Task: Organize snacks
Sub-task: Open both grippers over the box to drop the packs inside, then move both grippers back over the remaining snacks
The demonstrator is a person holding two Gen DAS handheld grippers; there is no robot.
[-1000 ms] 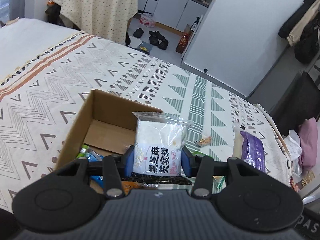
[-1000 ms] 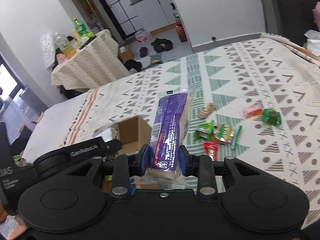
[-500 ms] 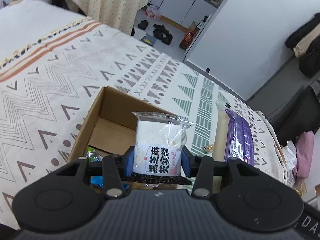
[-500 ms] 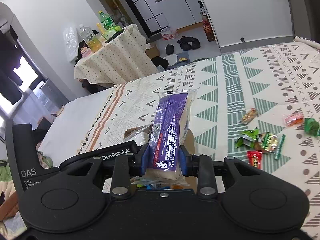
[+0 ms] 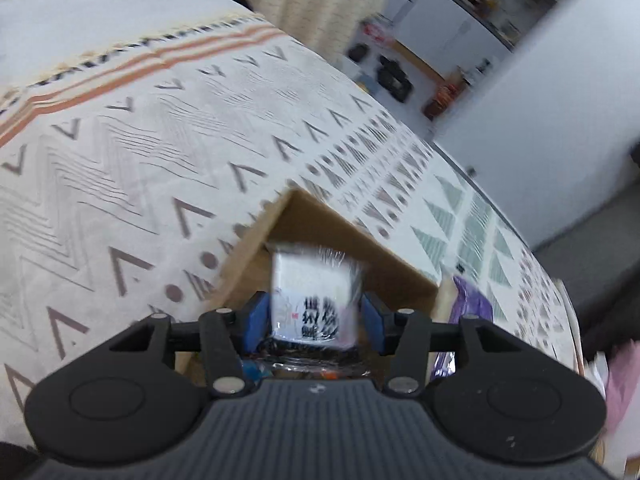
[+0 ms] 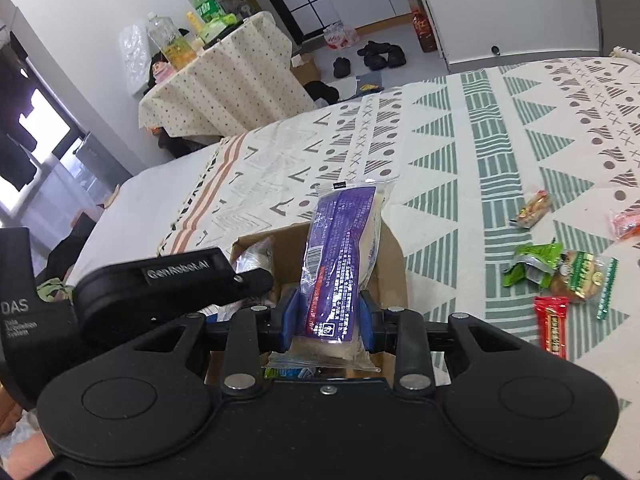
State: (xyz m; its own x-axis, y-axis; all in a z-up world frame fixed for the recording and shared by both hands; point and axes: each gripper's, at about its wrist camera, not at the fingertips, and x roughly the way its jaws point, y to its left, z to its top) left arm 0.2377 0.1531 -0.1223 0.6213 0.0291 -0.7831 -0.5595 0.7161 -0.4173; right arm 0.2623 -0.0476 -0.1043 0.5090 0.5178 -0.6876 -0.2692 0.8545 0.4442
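My left gripper is shut on a white snack pack with black characters, held over the open cardboard box on the patterned bedspread. The view is blurred by motion. My right gripper is shut on a long purple snack pack, held upright above the same box. The left gripper's body shows at the left of the right wrist view. The purple pack shows in the left wrist view at the box's right side.
Several loose snacks lie on the bedspread to the right: a green pack, a red bar, a brown-orange candy. More snacks lie inside the box. A table with bottles stands beyond the bed.
Both grippers have moved toward and over the box with their packs still held. The left wrist view has tilted down and gone blurred.
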